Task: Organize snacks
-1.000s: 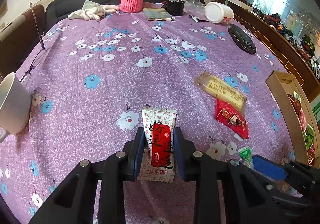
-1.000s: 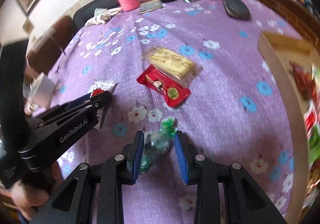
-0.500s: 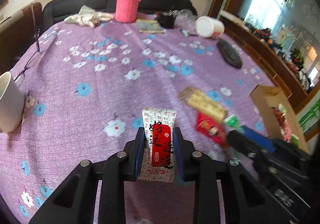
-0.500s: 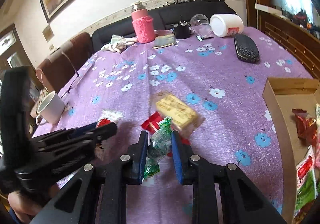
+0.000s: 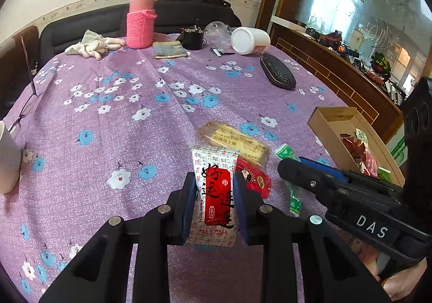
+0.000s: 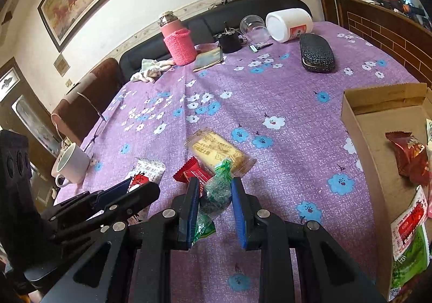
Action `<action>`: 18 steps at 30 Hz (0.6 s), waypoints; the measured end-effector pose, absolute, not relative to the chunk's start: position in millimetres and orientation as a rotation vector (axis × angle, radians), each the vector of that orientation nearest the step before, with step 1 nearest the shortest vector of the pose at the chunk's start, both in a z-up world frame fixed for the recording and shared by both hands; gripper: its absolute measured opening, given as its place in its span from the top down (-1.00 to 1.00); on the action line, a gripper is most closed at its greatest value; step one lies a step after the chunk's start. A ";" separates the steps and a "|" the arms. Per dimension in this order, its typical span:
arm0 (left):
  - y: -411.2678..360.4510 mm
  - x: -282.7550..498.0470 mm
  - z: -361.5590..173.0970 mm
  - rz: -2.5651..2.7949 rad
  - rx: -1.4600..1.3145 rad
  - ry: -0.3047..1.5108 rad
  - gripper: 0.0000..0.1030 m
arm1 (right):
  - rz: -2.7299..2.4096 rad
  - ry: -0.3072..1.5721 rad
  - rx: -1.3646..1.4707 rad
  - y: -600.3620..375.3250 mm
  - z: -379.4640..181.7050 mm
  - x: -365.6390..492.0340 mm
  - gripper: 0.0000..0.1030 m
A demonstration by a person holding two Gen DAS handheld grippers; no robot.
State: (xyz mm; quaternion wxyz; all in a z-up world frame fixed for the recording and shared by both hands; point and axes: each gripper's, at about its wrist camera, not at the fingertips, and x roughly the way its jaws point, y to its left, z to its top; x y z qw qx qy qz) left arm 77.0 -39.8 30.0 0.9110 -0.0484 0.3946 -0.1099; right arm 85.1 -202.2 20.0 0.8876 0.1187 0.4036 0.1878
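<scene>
Above a purple table, the left gripper (image 5: 214, 199) is pinching a white-and-red packet (image 5: 213, 195) while the right gripper (image 6: 214, 201) is squeezing a green candy (image 6: 217, 190), which looks loosely caught and could be slipping free before reaching the box (image 6: 359, 124).

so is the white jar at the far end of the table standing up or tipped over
Tipped over. The white jar lies on its side on the purple tablecloth, its round end facing the camera, beside the clear cup.

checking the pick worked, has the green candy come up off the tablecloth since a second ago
Yes. The green candy, clamped in the right gripper, now hangs above the red packet and yellow biscuit pack, toward the cardboard box.
</scene>
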 end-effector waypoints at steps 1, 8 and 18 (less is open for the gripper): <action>-39.4 76.3 29.7 -0.222 -0.099 0.813 0.49 | 0.388 0.841 0.244 -202.4 19.5 85.0 0.51; -47.4 72.1 30.4 -0.191 -0.036 0.796 0.49 | 0.368 0.847 0.234 -202.5 16.3 87.1 0.51; -45.7 70.7 33.6 -0.195 -0.040 0.785 0.48 | 0.340 0.836 0.255 -211.7 19.0 88.6 0.51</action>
